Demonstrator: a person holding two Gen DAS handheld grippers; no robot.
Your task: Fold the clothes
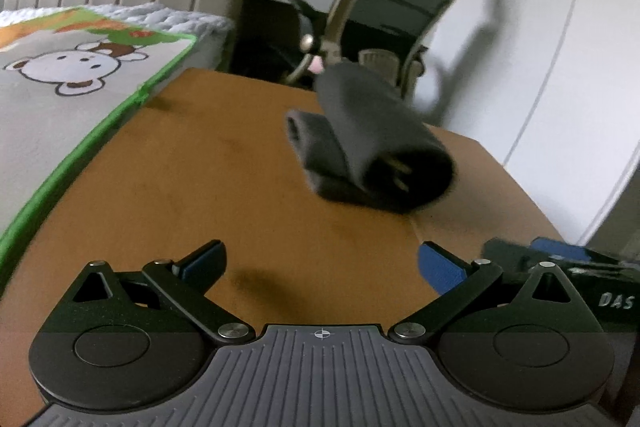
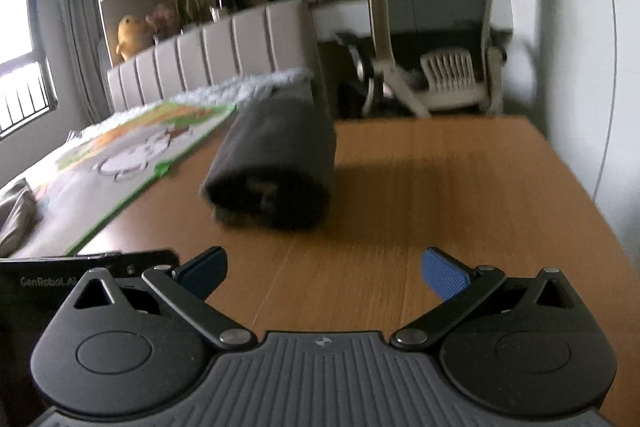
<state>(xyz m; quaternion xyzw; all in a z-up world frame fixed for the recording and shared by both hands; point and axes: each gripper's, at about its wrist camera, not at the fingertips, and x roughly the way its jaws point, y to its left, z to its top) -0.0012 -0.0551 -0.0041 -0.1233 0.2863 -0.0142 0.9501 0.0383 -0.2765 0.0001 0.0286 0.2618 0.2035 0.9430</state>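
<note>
Right now, seen from the left wrist camera, the left gripper hangs low over the brown wooden table with its blue-padded fingers spread wide and nothing between them. Ahead of it lies a dark grey garment, folded into a thick bundle on the tabletop — one end lifts up and looks blurred, so I cannot tell its exact shape. To the left, a play mat with a green border and a cartoon monkey lies against the table's edge. Beyond the table stands an office chair by the pale wall. At the lower right, part of the other gripper's black body shows just beside this one.

From the right wrist camera, the right gripper is likewise released, its fingers apart and empty above the table. The grey garment sits on the wood ahead and a little left, clear of both fingers, its rolled end facing the camera. The play mat lies left of it, a padded beige headboard stands behind, and the office chair is at the far end of the table.
</note>
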